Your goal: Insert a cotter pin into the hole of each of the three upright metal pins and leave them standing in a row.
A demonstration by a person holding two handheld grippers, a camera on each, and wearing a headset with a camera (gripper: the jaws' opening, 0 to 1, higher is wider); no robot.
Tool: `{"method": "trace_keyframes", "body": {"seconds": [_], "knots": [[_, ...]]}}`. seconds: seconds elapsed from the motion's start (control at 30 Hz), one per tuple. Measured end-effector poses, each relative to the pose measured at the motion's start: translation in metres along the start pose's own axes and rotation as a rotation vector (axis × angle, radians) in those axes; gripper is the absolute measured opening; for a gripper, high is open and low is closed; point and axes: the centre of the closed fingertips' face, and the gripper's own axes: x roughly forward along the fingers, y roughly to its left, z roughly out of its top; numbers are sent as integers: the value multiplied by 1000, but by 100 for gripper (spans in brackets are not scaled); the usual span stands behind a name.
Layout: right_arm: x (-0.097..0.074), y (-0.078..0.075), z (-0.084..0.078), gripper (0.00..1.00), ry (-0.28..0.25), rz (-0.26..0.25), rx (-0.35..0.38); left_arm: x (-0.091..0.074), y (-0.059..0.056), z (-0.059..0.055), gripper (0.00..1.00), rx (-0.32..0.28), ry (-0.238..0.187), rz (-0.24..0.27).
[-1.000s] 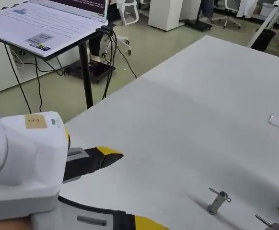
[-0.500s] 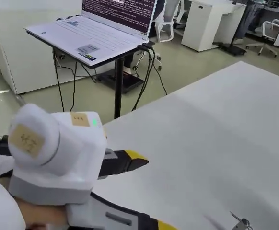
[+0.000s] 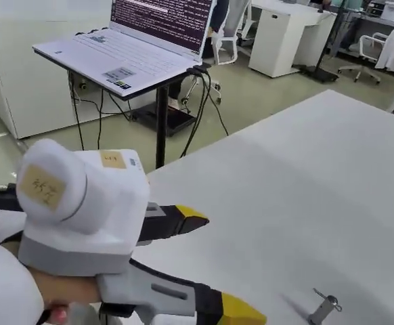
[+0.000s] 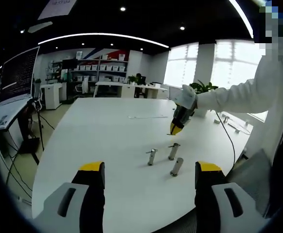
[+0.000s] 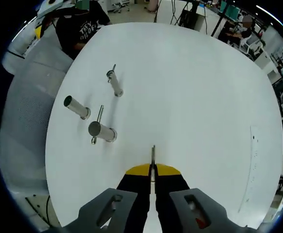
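Yellow-tipped jaws of the left hand-held gripper (image 3: pixel 221 267) stand wide apart with nothing between them. It sits at 7 o'clock in the head view, over the near edge of the white surface (image 3: pixel 305 169), with a hand (image 3: pixel 65 294) gripping it from below. At 5 o'clock in that view one metal pin (image 3: pixel 322 308) stands on the surface with a wire piece through its top. A laptop (image 3: pixel 129 54) sits on a stand at 11 o'clock, beyond the surface's edge.

The left hand-held gripper (image 4: pixel 150 170) looks in its own view across the surface (image 4: pixel 107 126) at the three metal pins (image 4: pixel 173 151). They are grouped close together at 12 o'clock from the jaws. Just beyond them, at 1 o'clock, the right hand-held gripper (image 4: pixel 174 130) hangs tip-down in a white-gloved hand (image 4: pixel 185 99). Whether its tip touches the surface I cannot tell.

In its own view the right hand-held gripper (image 5: pixel 152 171) has its jaws closed on a cotter pin (image 5: pixel 152 154), whose thin shank pokes forward past the tips. The pins lie at 10 o'clock from those tips, apart from them. The far pin (image 5: pixel 114 83) and the near pin (image 5: pixel 101 131) each have a cotter pin through the head. The third pin (image 5: pixel 77 108) stands at 9 o'clock of the other two.
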Motion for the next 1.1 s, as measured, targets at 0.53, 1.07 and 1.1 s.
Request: {"method": "trace_keyframes", "body": {"seconds": [0.53, 1.07, 1.1], "knots": [[-64, 28, 5, 0, -196, -214, 55, 32, -11, 24, 63, -15, -50, -95], [-93, 61, 32, 0, -306, -358, 45, 64, -38, 37, 49, -17, -50, -223], [-95, 63, 33, 0, -313, -372, 43, 66, -40, 38, 49, -19, -47, -231]]}}
